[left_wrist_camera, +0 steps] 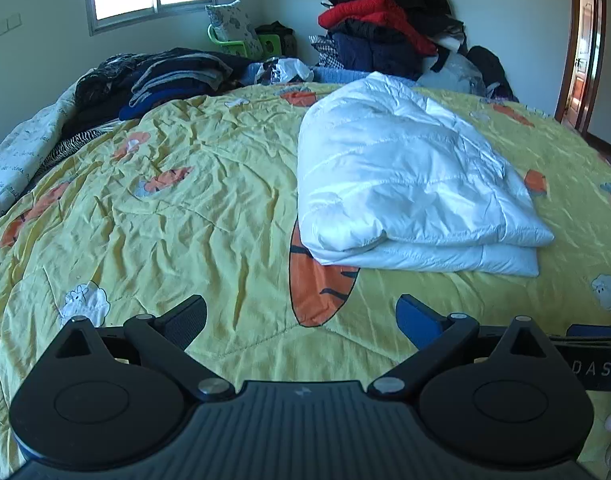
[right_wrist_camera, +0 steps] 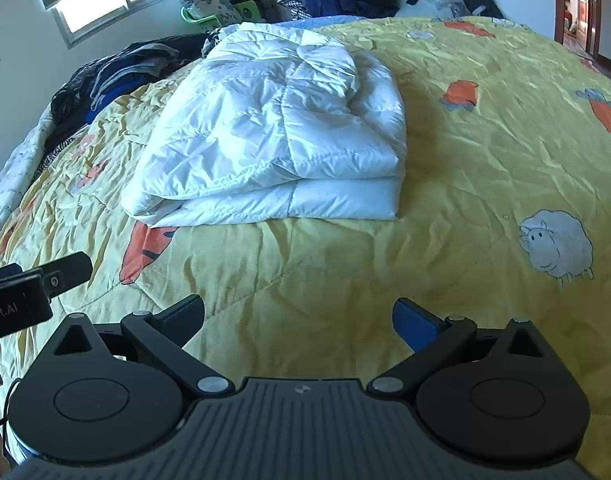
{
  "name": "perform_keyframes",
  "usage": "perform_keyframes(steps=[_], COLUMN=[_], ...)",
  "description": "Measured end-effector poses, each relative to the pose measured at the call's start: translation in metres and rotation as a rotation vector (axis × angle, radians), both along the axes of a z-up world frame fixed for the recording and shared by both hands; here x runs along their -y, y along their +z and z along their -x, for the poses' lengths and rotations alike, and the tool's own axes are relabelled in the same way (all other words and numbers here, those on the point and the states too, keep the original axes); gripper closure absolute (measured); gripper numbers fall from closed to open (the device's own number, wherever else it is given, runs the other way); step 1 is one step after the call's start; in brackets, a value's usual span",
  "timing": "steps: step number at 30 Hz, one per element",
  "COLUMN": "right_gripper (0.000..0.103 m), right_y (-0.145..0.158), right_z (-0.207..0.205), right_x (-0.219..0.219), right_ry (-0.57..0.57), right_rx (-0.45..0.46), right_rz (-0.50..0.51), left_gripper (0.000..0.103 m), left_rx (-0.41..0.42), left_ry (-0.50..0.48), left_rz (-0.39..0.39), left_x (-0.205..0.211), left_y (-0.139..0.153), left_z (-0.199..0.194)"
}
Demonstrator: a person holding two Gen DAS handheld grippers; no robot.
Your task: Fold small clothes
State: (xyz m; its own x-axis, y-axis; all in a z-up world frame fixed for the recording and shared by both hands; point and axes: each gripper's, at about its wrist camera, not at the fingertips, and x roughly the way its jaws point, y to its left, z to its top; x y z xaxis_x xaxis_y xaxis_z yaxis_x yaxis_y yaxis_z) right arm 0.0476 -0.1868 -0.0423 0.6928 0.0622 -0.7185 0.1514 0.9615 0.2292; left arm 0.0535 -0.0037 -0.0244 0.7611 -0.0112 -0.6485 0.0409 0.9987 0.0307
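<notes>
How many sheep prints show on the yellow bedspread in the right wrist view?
1: a sheep on the yellow bedspread, right of the folded white jacket. Others may be hidden beneath it.

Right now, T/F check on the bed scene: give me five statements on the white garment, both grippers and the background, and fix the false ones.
1. The white padded garment lies folded on the yellow bedspread. True.
2. The left gripper is shut on the garment. False: its fingers are spread apart over bare bedspread, holding nothing.
3. The right gripper is open and empty. True.
4. The garment covers part of an orange carrot print. True.
5. The red garment lies alone on the bedspread. False: it sits in a pile of dark clothes by the wall.
</notes>
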Motion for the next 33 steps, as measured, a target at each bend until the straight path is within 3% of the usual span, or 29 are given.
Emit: perform_keyframes(steps=[33], right_gripper=[0.001], right_y=[-0.002], right_z=[-0.008], right_x=[-0.005], right_ry=[0.038], right_rx=[-0.021], right_rz=[-0.016], left_gripper=[0.001], left_rx=[-0.059], left_ry=[0.023], left_rz=[0.026], left_x=[-0.005], left_y=[-0.003], left_z=[-0.014])
